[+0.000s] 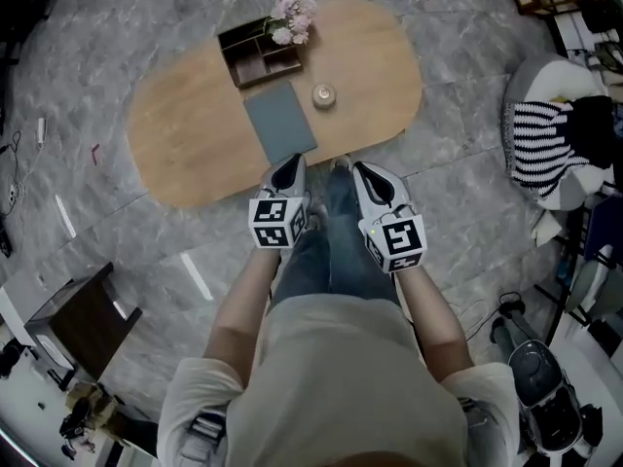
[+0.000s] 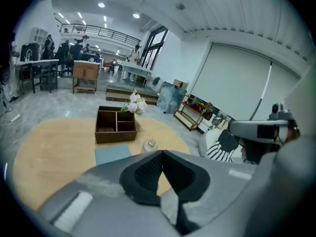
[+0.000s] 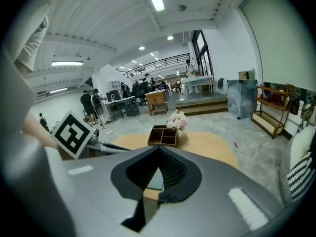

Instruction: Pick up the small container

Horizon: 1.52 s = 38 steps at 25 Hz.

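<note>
The small container (image 1: 323, 95), a little clear jar with a pale lid, stands on the oval wooden table (image 1: 185, 134), just right of a grey-blue mat (image 1: 279, 121). It also shows just beyond the left jaw tips as the small container (image 2: 149, 144). My left gripper (image 1: 289, 166) and right gripper (image 1: 361, 170) hang side by side over the table's near edge, short of the jar. Both are shut with nothing between the jaws. The left gripper (image 2: 162, 152) points at the jar. The right gripper (image 3: 159, 149) points at the mat (image 3: 155, 180).
A brown compartment tray (image 1: 258, 53) with pink flowers (image 1: 293, 13) stands at the table's far side. A dark side table (image 1: 84, 327) is at the lower left, a striped cushion (image 1: 548, 142) at the right. People and desks fill the hall behind.
</note>
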{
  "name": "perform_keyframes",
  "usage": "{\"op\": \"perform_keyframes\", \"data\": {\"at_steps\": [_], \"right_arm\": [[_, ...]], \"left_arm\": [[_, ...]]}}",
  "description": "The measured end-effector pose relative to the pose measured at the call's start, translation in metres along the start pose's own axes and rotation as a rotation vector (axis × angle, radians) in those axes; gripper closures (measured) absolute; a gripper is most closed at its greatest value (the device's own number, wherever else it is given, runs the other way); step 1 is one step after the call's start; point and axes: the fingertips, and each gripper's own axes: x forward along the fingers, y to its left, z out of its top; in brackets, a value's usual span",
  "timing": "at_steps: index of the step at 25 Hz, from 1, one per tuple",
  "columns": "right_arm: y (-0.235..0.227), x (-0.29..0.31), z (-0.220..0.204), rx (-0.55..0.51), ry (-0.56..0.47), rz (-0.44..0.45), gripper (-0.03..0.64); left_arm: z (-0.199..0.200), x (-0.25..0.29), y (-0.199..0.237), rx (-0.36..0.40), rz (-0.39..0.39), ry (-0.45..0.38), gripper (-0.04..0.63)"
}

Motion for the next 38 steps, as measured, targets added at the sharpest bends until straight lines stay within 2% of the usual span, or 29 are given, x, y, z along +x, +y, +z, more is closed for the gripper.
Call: {"op": "perform_keyframes", "data": {"at_steps": [3,6,8,12,16,21,28,33,38], "right_arm": [[-0.014,0.02,-0.014,0.023,0.03,0.004,0.618],[-0.025,0.035,-0.028,0.037,0.055,0.014,0.618],[-0.032,0.044,-0.036,0.048,0.07,0.018,0.618],[-0.044,0.059,-0.05,0.077,0.097,0.025,0.618],[-0.054,0.076,-0.066,0.097,0.123,0.034,0.618],[-0.067,0.092,-0.076,0.125,0.135,0.04,0.618],[-0.082,0.104,-0.095,0.169,0.172,0.047,0.618],[-0.094,0.112,-0.103,0.187,0.191,0.05,0.617],[-0.106,0.119,-0.101,0.203,0.186,0.039,0.618]], "left_arm": [[-0.006,0.031,0.01,0.005,-0.005,0.016,0.591],[-0.016,0.064,0.013,0.0,-0.058,0.038,0.505],[-0.022,0.086,0.016,0.027,-0.07,0.053,0.46],[-0.035,0.129,0.025,0.117,-0.057,0.093,0.358],[-0.043,0.167,0.039,0.146,-0.031,0.093,0.297],[-0.045,0.203,0.049,0.2,-0.017,0.092,0.251],[-0.041,0.244,0.054,0.259,-0.009,0.096,0.223],[-0.058,0.269,0.056,0.269,-0.009,0.145,0.216],[-0.061,0.278,0.058,0.351,0.057,0.163,0.216]]}}
